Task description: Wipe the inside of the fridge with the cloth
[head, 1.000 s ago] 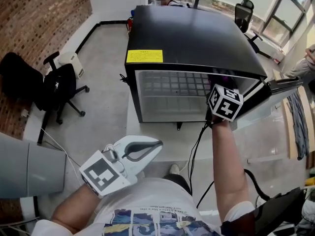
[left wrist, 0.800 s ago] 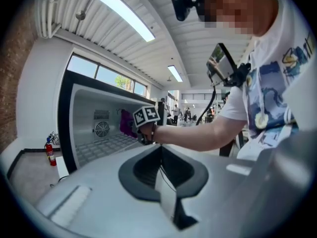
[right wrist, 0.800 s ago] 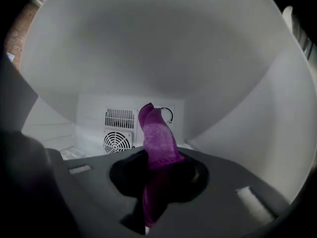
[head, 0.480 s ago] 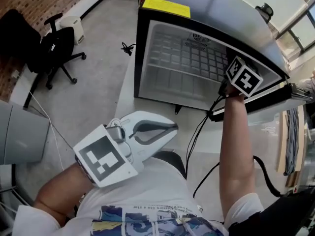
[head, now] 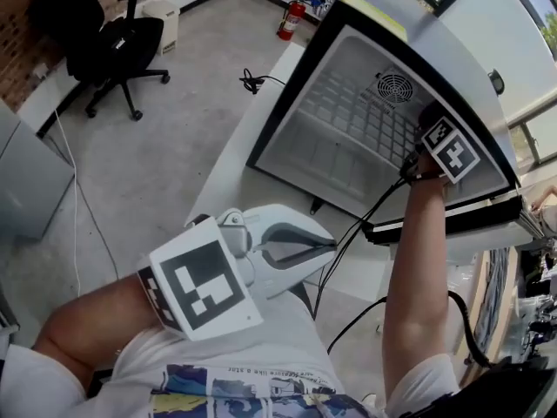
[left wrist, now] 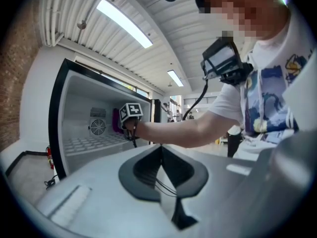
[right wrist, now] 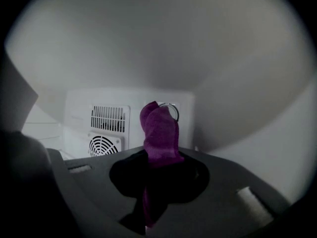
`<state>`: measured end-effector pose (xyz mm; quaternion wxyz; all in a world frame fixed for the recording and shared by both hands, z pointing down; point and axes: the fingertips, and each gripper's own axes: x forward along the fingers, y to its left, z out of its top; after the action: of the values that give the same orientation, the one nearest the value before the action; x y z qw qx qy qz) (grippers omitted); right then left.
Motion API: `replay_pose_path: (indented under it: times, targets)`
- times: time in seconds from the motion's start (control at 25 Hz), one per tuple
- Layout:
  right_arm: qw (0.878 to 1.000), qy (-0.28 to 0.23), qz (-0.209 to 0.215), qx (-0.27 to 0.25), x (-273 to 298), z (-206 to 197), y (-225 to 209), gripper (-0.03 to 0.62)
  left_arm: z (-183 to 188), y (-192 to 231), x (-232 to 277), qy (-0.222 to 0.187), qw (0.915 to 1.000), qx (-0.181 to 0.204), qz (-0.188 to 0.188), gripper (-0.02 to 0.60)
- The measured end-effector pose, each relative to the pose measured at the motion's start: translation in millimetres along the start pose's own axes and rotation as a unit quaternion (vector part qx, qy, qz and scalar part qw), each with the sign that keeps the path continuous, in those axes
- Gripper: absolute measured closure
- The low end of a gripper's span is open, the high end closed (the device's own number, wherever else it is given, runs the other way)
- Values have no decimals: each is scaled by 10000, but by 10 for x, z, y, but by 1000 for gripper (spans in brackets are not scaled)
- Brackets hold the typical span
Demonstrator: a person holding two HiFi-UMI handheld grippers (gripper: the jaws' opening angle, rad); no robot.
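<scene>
Wiping stage, I judge: right hand-held gripper clamps the purple cloth inside the fridge, needing firm contact next; left hand-held gripper idles, jaws together.

Quick tally: one fridge, one purple cloth and one fan inside it, two claws (my left claw, right claw), one office chair, one extinguisher near the fridge.

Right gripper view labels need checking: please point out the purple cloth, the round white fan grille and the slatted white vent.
Purple cloth (right wrist: 159, 133): right gripper view, middle of the bunched fabric.
Round white fan grille (right wrist: 104, 146): right gripper view, its hub.
Slatted white vent (right wrist: 110, 118): right gripper view, middle slats.
</scene>
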<state>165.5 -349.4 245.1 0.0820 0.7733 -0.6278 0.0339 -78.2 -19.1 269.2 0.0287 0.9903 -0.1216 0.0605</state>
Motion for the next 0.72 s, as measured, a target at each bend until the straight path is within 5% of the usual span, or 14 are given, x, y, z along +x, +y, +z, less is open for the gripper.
replay_pose_path:
  times: [0.48,0.72]
  targets:
    - [9932,-46,1152,-186,13,89,792,533,-26,10,-52,-207,9994,67,265,575]
    - [9908,-14,1335,-223,7,114,979,533,-10,32,-116,-289,9990,42,329,575]
